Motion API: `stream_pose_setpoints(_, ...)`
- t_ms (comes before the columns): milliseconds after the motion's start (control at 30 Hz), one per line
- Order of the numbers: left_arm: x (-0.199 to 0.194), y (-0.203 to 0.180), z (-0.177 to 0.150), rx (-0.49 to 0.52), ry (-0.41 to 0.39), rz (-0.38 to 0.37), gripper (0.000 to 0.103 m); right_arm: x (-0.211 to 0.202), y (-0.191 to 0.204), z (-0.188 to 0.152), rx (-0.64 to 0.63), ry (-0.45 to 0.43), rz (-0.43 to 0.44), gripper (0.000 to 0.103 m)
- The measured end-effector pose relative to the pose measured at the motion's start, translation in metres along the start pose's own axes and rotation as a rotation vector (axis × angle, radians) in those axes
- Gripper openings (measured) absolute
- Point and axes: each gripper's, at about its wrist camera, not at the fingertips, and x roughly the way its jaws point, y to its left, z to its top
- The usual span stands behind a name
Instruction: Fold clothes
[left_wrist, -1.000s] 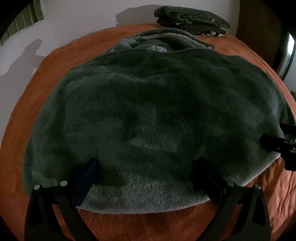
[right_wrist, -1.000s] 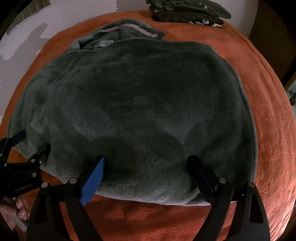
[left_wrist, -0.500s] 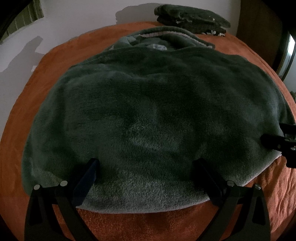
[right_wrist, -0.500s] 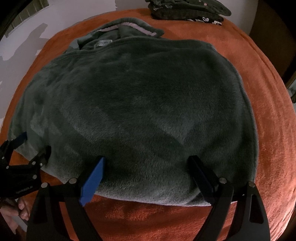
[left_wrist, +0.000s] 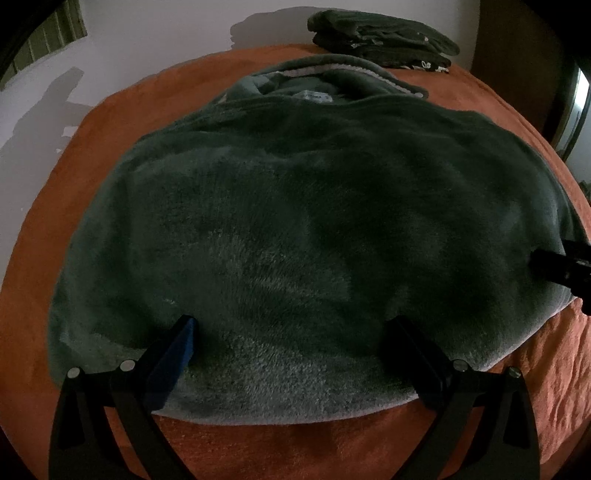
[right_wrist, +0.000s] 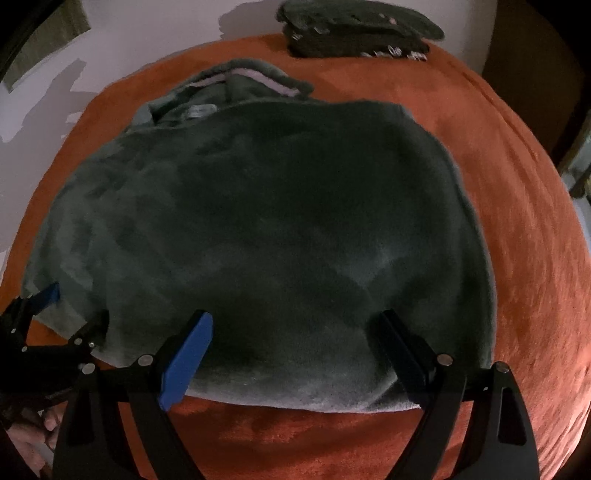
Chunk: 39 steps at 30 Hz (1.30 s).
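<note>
Green fleece garment (left_wrist: 314, 229) lies spread on the orange bed (left_wrist: 332, 443), collar away from you. Both claws, left (left_wrist: 288, 343) and right (right_wrist: 295, 332), are spread over its near hem, pinching nothing. Pinch both layers evenly, then carry the hem toward the collar.

Home bedroom, orange bedspread (left_wrist: 498, 413), folded clothes pile (left_wrist: 384, 44), white wall (left_wrist: 147, 48)

A dark green fleece garment (left_wrist: 314, 236) is laid flat and spread wide, its pale-trimmed collar and white label turned to the far side, while a stack of folded dark garments (left_wrist: 384, 44) is seen well apart beyond it.
</note>
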Motion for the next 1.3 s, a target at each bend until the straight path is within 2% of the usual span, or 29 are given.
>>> stream_pose_setpoints(133,0.0,-0.001,-0.001,0.004,-0.003,0.004,0.103,0.002,-0.008,-0.003,0.03,0.005,0.008,0.09)
stream_pose_setpoints(800,0.004,-0.002,-0.002,-0.004,0.002,-0.005,0.103,0.001,-0.009,-0.002,0.021,0.007,0.007,0.09)
stream_pose_setpoints(967,0.002,-0.002,0.0,-0.01,0.008,-0.004,0.103,-0.015,-0.008,-0.003,0.032,-0.077,0.005,0.09)
stream_pose_setpoints(1133,-0.003,-0.002,0.005,-0.011,0.025,0.007,0.103,-0.029,0.002,0.007,-0.047,-0.165,-0.006,0.09)
stream_pose_setpoints(1300,-0.009,-0.001,0.015,-0.005,-0.011,0.027,0.103,-0.024,0.002,0.01,-0.046,-0.156,0.008,0.09)
